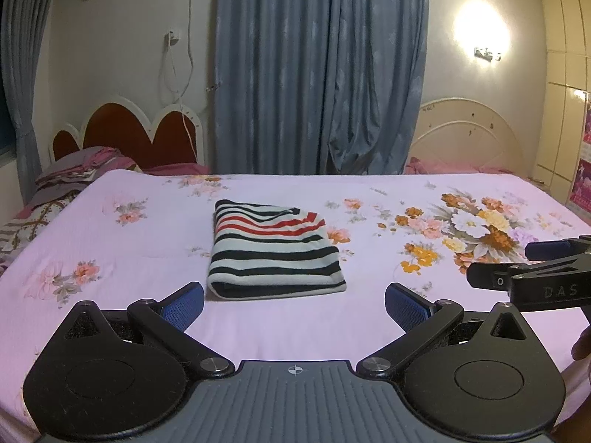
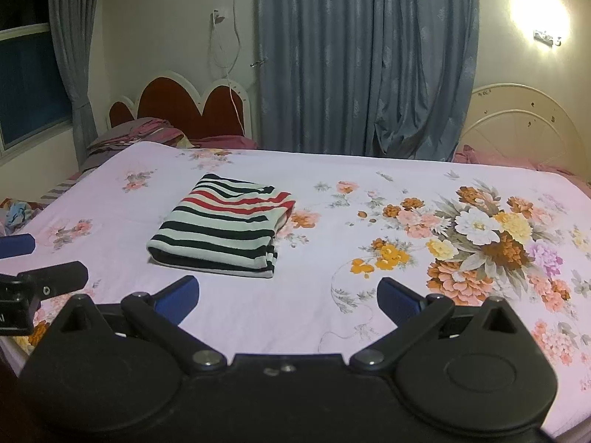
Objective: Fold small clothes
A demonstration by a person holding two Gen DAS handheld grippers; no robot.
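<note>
Striped in black, white and red, the folded knit garment [image 1: 275, 249] lies as a neat rectangle near the middle of the bed's pale pink floral sheet [image 1: 110, 243], its thick folded edge turned toward both cameras and its side edges fairly straight. Bare sheet surrounds it on every side, with a wide flat stretch between its near edge and the grippers. The left gripper [image 1: 294, 304] hovers just short of that near edge, its jaws spread wide with nothing between the blue pads [image 1: 184, 306]. The right gripper [image 2: 288, 297] hangs to the right of the garment's near corner, jaws likewise wide and empty. A large printed flower bouquet [image 2: 484, 236] covers the sheet well to the right. Blue-grey curtains [image 1: 317, 66] hang behind the bed's far edge.
</note>
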